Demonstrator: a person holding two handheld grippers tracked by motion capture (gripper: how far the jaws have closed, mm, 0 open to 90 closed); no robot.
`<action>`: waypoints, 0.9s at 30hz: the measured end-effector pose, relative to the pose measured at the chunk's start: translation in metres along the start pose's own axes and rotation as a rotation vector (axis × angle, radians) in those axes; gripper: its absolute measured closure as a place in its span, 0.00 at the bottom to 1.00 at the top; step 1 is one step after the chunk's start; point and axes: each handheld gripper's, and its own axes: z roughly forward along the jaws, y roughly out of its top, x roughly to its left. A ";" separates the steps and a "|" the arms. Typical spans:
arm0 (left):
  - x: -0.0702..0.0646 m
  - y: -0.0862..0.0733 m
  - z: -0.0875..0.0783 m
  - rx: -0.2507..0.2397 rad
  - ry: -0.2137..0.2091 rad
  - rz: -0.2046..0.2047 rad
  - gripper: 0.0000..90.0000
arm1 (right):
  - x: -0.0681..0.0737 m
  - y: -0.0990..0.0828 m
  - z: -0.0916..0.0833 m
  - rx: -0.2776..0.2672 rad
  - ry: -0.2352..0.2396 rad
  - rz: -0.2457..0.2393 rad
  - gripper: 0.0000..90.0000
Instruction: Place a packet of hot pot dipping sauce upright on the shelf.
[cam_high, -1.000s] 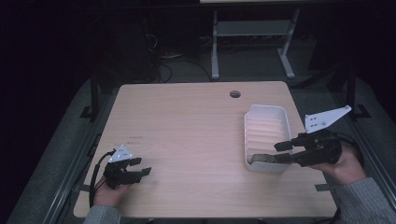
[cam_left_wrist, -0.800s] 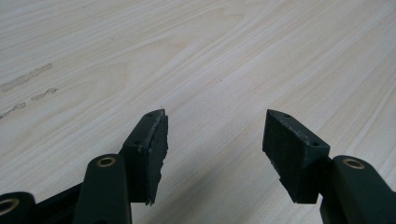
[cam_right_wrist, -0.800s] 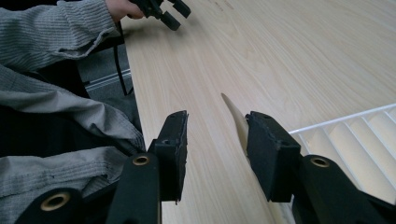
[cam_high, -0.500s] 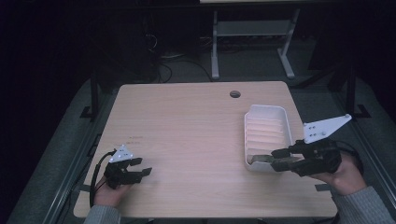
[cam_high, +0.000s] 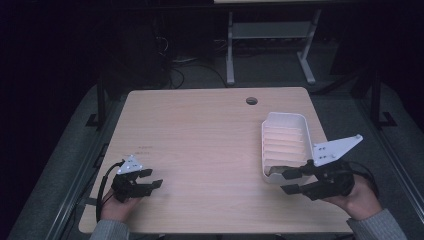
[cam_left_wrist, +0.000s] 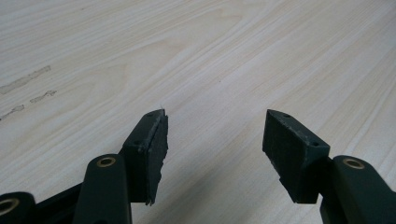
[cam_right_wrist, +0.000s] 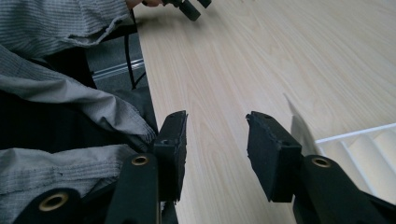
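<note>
drawing back toward the person from the near end of the white ribbed plastic tray (cam_high: 284, 142) at the table's right, the right gripper (cam_high: 290, 181) has just widened its empty jaws, the left gripper (cam_high: 151, 181) gapes idle; the light, stiff, thin-walled tray looks best pinched at its rim.

Two black handheld grippers: the left gripper (cam_high: 150, 183) trailing a black looped cable, the right gripper (cam_high: 286, 181) topped by a larger grey three-cornered plate (cam_high: 334, 149); brass-coloured pivots, ribbed grey sleeves (cam_right_wrist: 70, 18) at both wrists.
</note>
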 end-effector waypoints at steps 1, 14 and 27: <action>0.000 0.000 0.000 0.000 0.000 0.000 0.44 | 0.000 0.000 0.000 0.000 0.000 0.000 0.62; -0.001 0.000 0.000 0.000 -0.005 0.005 0.44 | 0.015 -0.006 0.035 0.003 0.020 -0.012 0.58; -0.002 0.000 0.001 -0.001 -0.009 0.016 0.44 | 0.027 -0.008 0.077 0.021 0.051 -0.002 0.53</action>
